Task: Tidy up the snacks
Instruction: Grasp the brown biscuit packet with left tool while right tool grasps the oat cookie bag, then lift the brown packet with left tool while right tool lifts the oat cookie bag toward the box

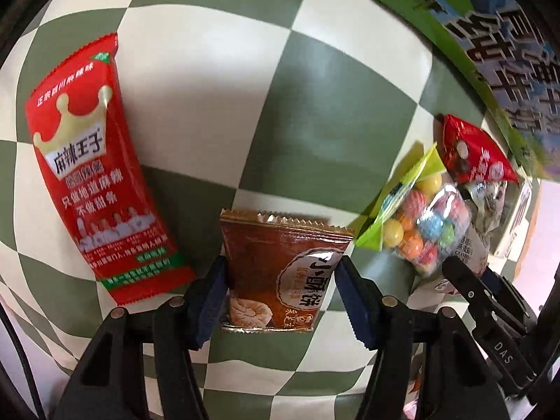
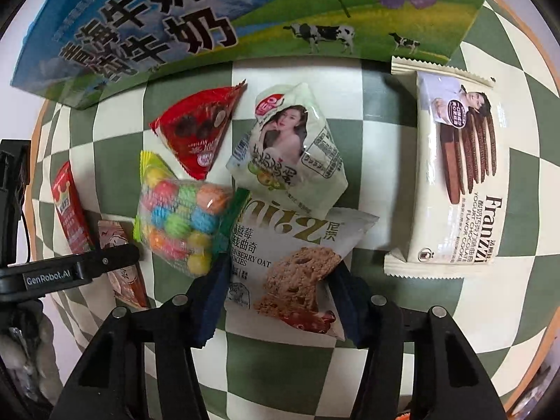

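Black tongs fill the near edge of both views, and both point steeply down at the table [image 1: 196, 129], which has a green and white checked cloth.

From the left wrist view, the left tongs [image 1: 281, 273] stand on both sides of a brown pastry packet [image 1: 280, 262]. Their blue pads [image 1: 210, 301] press on its two side edges, so they pinch this packet, which lies flat on the cloth.

From the right wrist view, the right tongs [image 2: 278, 280] pinch a white oat cookie packet [image 2: 280, 266] in the same way, one pad [image 2: 213, 297] on each side edge. This packet also lies on the cloth, and its far end is under the egg packet.

Counted over both views, eight snack packets lie on the table. One long red strip packet [image 1: 101, 175] lies left of the brown one. One clear bag of coloured candy balls [image 2: 182, 217] lies just left of the oat cookie packet and touches it. One red triangular packet [image 2: 199, 129] lies farther away, and one pale egg packet [image 2: 290, 150] is beside it. One large cream packet of chocolate cookies [image 2: 451, 175] lies apart on the right. One milk carton box [image 2: 210, 17] stands at the far edge.
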A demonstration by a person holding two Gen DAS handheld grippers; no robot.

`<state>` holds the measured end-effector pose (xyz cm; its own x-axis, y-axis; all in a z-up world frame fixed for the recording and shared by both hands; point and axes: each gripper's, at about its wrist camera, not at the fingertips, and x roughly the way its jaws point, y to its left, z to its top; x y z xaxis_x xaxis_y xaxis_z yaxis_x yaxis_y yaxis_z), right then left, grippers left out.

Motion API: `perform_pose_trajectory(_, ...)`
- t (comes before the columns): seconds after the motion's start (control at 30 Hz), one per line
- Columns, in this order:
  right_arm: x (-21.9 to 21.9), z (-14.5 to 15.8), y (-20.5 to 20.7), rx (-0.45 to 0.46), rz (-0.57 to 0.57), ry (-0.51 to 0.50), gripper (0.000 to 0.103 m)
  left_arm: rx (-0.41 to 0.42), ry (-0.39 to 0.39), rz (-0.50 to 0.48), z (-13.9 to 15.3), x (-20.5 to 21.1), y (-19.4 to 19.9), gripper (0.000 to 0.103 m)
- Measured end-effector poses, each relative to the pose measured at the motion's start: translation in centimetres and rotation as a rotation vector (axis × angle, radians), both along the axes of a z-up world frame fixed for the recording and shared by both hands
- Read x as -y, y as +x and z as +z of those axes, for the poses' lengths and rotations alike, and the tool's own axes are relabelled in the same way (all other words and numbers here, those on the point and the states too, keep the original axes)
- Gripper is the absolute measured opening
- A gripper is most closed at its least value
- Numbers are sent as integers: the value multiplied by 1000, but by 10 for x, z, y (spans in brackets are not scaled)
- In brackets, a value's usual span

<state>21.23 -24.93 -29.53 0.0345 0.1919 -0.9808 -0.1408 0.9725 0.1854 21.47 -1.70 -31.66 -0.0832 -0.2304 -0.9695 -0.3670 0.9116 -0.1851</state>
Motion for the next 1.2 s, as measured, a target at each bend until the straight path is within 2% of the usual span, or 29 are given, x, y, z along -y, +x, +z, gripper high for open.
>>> perform_pose_trajectory(0.2,10,-6,-23,-57,32,2,57,-16,59,-135,1,33,-13,61)
perform_pose_trajectory(0.4,16,-11,-50,-119,59,1,57,-12,127,-206,1,63,-23,61)
perform_pose_trajectory(0.47,19,-12,-57,-141,50,11,57,0,145,-211,2,71,-27,61)
perform_pose_trajectory(0.53,25,-13,-62,-161,7,35,58,9,157,-214,1,95,-31,55)
perform_pose_trajectory(0.63,28,-9,-59,-137,-33,41,65,6,155,-210,-1,103,-37,54)
perform_pose_trajectory(0.77,25,-12,-47,-132,-69,11,65,-16,133,-197,-3,118,-52,54)
perform_pose_trajectory(0.9,15,-21,-51,-127,2,-60,55,-26,120,-206,-6,136,-69,54)
perform_pose_trajectory(1.03,6,-22,-74,-161,67,-69,54,-29,95,-178,-19,157,-91,54)
perform_pose_trajectory(1.2,16,-26,-74,-184,25,-36,58,-43,92,-175,-33,168,-107,56)
